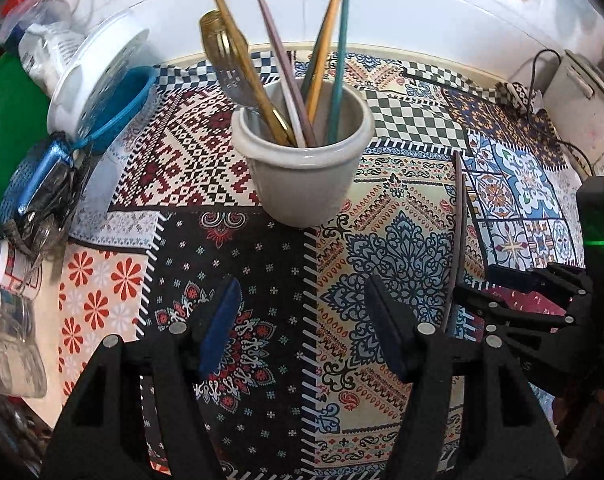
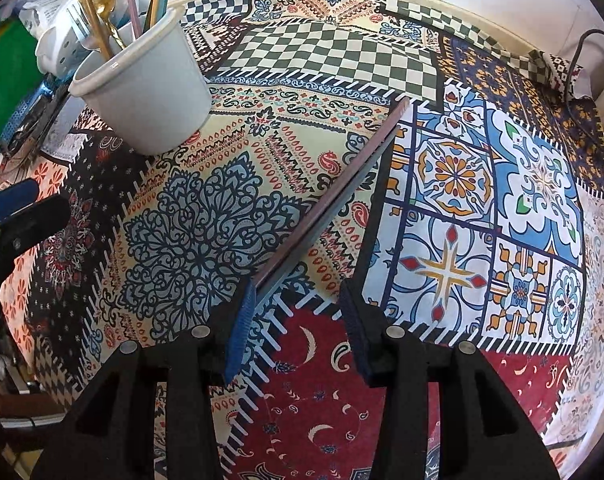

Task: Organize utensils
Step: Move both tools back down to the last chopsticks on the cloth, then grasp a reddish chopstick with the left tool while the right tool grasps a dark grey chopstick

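The right gripper (image 2: 298,324) has its fingers (image 2: 240,332) partly open with bare cloth between them. A dark, slender utensil (image 2: 334,196), probably a chopstick, rests against the tip of the left-hand finger and runs away toward the far side of the desk; the other pad stands clear of it, so it is not pinched. The left gripper (image 1: 302,328) hangs with its fingers wider apart and nothing between them, aimed at the patchwork cloth (image 1: 262,280) in front of the cup (image 1: 302,168).

The step in hand looks like picking up this loose utensil. To do it well, I would shift the right fingers sideways until the shaft sits between both pads, close near its end, lift it clear of the cloth, then tip it upright before carrying it to the cup. The left gripper could steady the cup's wall, since the tall handles inside it may make it easy to tip.

Count: one grey cup, standing toward the far left of the desk; one loose utensil on the cloth to its right; inside the cup, five or so utensils, among them a gold-handled spoon (image 1: 222,36), a pale pink handle, a teal one and an amber one. The exact number is hard to tell.
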